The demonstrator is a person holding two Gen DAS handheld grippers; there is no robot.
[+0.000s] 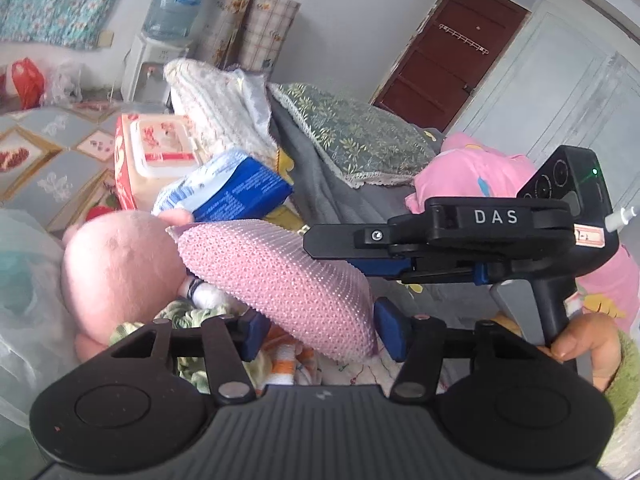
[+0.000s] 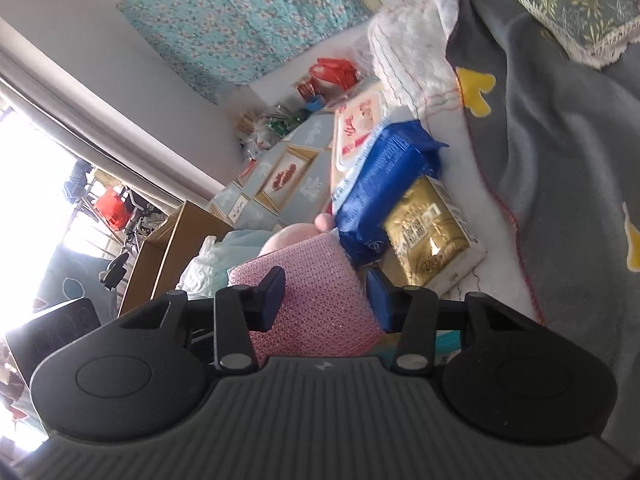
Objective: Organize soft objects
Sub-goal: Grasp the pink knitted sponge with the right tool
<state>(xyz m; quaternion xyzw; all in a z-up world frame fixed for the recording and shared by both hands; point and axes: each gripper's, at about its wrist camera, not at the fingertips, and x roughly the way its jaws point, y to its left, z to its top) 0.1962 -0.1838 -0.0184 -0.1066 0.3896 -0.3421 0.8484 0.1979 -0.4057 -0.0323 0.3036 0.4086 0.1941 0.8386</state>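
Observation:
A pink mesh-covered sponge pad (image 1: 276, 276) hangs above the bed, held at both ends. My left gripper (image 1: 320, 330) has its jaws closed against its lower end. My right gripper (image 2: 326, 300) grips the same pink pad (image 2: 316, 300) across its width; it shows in the left wrist view (image 1: 340, 258) clamped on the pad's right edge. A pink plush toy (image 1: 120, 272) lies to the left below the pad. A blue soft pack (image 1: 236, 192) lies behind it, also in the right wrist view (image 2: 384, 184).
A red-and-white wipes box (image 1: 156, 152), a gold packet (image 2: 432, 232), a green patterned pillow (image 1: 352, 132), a grey blanket (image 2: 560, 160) and pink clothing (image 1: 472, 176) crowd the bed. A white plastic bag (image 1: 24, 288) sits at the left.

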